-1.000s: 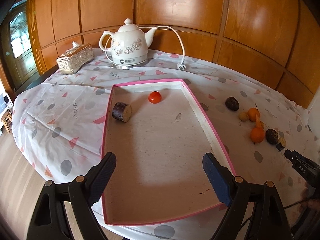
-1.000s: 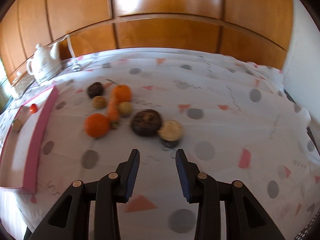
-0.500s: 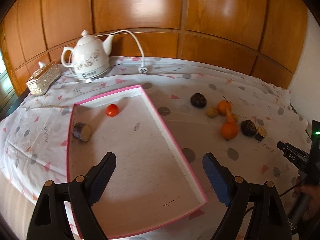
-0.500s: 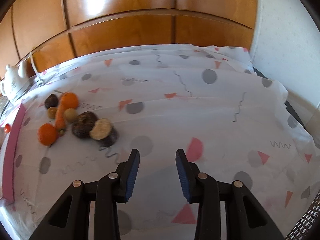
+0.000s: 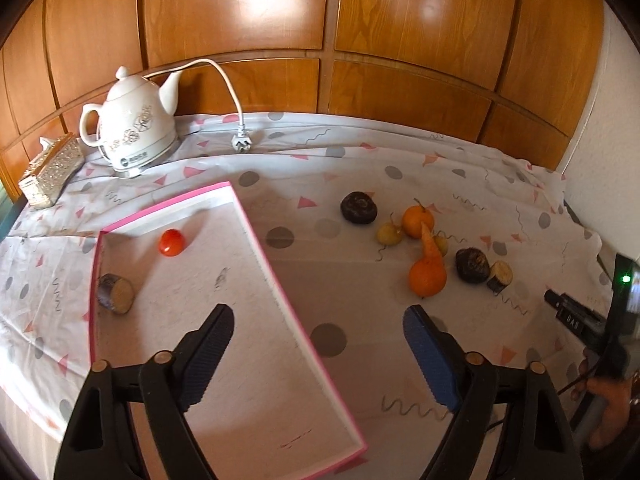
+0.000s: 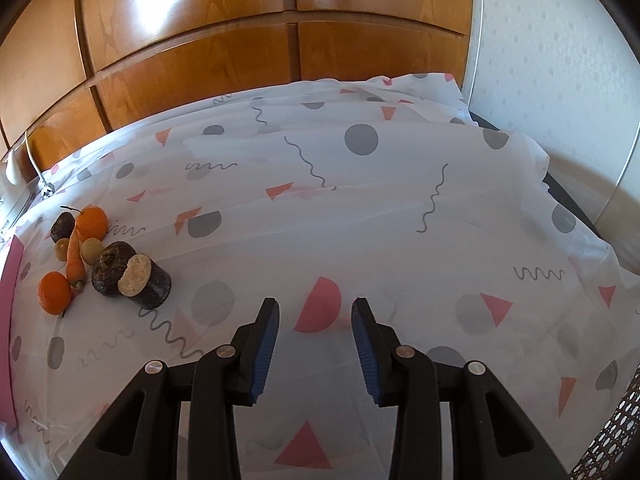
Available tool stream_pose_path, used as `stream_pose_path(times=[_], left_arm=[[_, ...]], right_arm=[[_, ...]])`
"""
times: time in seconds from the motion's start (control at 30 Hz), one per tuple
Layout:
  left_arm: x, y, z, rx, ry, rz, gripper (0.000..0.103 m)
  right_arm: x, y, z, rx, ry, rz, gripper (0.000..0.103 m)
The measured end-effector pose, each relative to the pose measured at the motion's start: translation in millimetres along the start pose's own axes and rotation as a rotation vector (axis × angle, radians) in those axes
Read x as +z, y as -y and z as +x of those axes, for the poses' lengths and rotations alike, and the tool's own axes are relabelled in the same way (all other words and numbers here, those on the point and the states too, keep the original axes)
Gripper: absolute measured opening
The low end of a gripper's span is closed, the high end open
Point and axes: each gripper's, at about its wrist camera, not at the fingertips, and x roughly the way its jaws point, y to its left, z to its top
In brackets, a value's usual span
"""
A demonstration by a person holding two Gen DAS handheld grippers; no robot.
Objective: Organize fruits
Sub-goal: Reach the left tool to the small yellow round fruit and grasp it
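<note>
A pink-rimmed tray holds a red tomato and a cut dark root piece. To its right on the cloth lies a pile: two oranges, a carrot, small yellow fruits, dark round ones and a cut piece. My left gripper hovers over the tray's right rim, jaws closing with nothing between them. My right gripper is open and empty over bare cloth, well right of the pile.
A white kettle with a loose plug and a silver tissue box stand at the back left. Wooden panels close the back and a white wall the right. A hand holds the other gripper's body at the right.
Both views have swung to the right: the tray slid left in the left wrist view, and the fruit pile slid to the far left in the right wrist view. The left jaws have narrowed slightly.
</note>
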Motion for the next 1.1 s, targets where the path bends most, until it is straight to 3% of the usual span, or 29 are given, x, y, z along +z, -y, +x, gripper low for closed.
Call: stream_pose_path(times=[0.23,0.47,0.73,1.1], left_arm=[[25,7,30,-0.053,-0.046,-0.019,0.052],[47,30,69,-0.067,-0.084,0.011,0.052],[52,52,112,-0.100,-0.157,0.047,0.034],[63,67,155,-0.137,-0.202,0.045,0.034]], right_arm=[[-1,0,1,0.000,-0.002,-0.005,0.038],[-2,-2,0,0.001,0.000,-0.027,0.038],[-2,0,5,0.003,-0.019,-0.022,0.038],[-2,0,8,0.007,-0.033,-0.022,0.038]])
